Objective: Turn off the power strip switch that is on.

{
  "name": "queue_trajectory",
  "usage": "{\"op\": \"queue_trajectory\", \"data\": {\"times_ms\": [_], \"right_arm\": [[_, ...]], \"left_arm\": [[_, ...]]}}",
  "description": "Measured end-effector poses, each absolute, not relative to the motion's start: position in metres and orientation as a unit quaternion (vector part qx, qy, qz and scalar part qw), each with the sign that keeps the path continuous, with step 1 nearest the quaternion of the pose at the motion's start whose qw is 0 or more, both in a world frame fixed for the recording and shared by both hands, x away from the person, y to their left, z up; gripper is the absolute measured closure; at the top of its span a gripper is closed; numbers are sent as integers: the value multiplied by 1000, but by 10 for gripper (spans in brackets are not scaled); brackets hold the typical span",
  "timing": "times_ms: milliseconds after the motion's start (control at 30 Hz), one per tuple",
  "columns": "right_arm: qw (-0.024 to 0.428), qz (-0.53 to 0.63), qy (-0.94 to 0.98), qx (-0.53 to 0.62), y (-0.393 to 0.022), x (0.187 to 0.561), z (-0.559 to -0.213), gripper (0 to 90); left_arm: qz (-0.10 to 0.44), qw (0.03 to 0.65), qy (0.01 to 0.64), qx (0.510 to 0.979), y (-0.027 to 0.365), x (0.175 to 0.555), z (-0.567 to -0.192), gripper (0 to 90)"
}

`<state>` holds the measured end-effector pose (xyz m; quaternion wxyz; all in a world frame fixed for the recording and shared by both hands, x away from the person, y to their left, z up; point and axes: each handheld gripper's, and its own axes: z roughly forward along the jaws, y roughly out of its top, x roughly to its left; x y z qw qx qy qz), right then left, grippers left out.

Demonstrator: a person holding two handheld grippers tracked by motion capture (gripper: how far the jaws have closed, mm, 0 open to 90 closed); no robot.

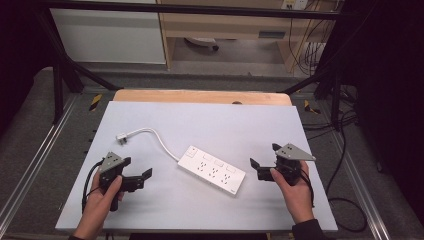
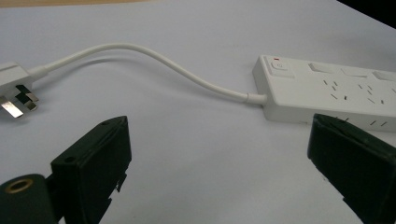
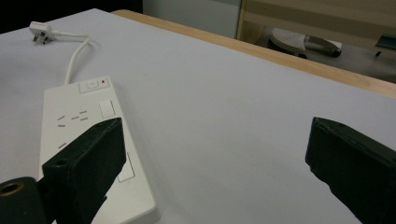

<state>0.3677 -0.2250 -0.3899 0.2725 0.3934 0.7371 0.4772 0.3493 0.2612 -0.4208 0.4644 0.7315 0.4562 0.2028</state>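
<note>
Worktop (image 1: 200,120): pale grey sheet over a wooden board, wood edge exposed along the far side. Set in a black frame, grey floor around, loose black cables on the floor right of the right gripper (image 1: 262,162). Beyond the far edge: white panel, wooden shelving, dark surroundings.

Strip (image 1: 212,170) flat on the sheet between the two grippers, lying diagonally, just beside the right gripper, farther from the left gripper (image 1: 137,173). White cord (image 1: 161,140) curving from the strip's far end to the plug (image 1: 122,138), ahead of the left gripper and apart from it.

Left gripper: jaws wide apart, holding nothing. Right gripper: jaws wide apart, holding nothing. Nothing between either gripper and the strip.
</note>
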Motion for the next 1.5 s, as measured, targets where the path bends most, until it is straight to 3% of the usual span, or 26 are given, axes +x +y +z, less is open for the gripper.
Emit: {"op": "queue_trajectory", "data": {"times_ms": [400, 867, 1500], "right_arm": [[282, 500, 731, 367, -206, 384, -366, 45], [288, 499, 733, 362, -185, 394, -360, 37], [258, 496, 753, 346, -159, 400, -363, 53]], "left_arm": [[207, 462, 465, 726, 263, 350, -422, 63], [206, 464, 452, 733, 260, 350, -422, 63], [204, 467, 453, 731, 261, 350, -421, 62]]}}
